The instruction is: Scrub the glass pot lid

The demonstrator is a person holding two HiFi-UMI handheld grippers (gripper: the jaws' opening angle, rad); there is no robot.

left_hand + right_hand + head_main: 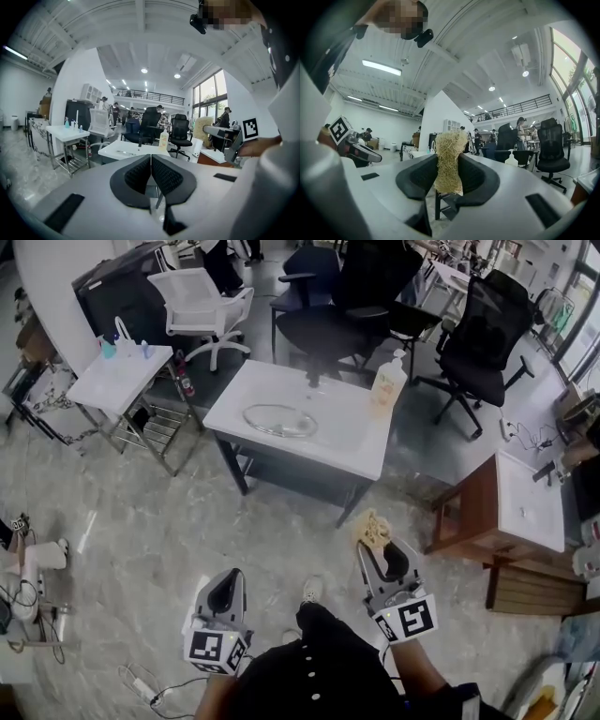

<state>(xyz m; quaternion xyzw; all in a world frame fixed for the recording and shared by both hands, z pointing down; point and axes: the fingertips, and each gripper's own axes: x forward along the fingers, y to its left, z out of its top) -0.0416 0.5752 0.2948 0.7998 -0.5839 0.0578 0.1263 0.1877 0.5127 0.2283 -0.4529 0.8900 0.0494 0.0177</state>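
The glass pot lid (280,420) lies flat on the white sink table (347,448) well ahead of me; in the left gripper view the glass pot lid (126,152) is a thin sliver on that table. My right gripper (376,537) is shut on a tan loofah scrubber (373,529), held low near my body; the tan loofah scrubber (449,161) stands pinched between the black pads of my right gripper (449,176). My left gripper (225,592) hangs beside it, shut with nothing in it; in its own view my left gripper (151,169) has its pads touching.
A soap bottle (387,382) stands at the sink table's far right corner. Black office chairs (347,298) and a white chair (199,302) stand behind it. A small white table (117,378) is at left, a wooden stand with a white basin (525,504) at right. Cables (141,685) lie on the floor.
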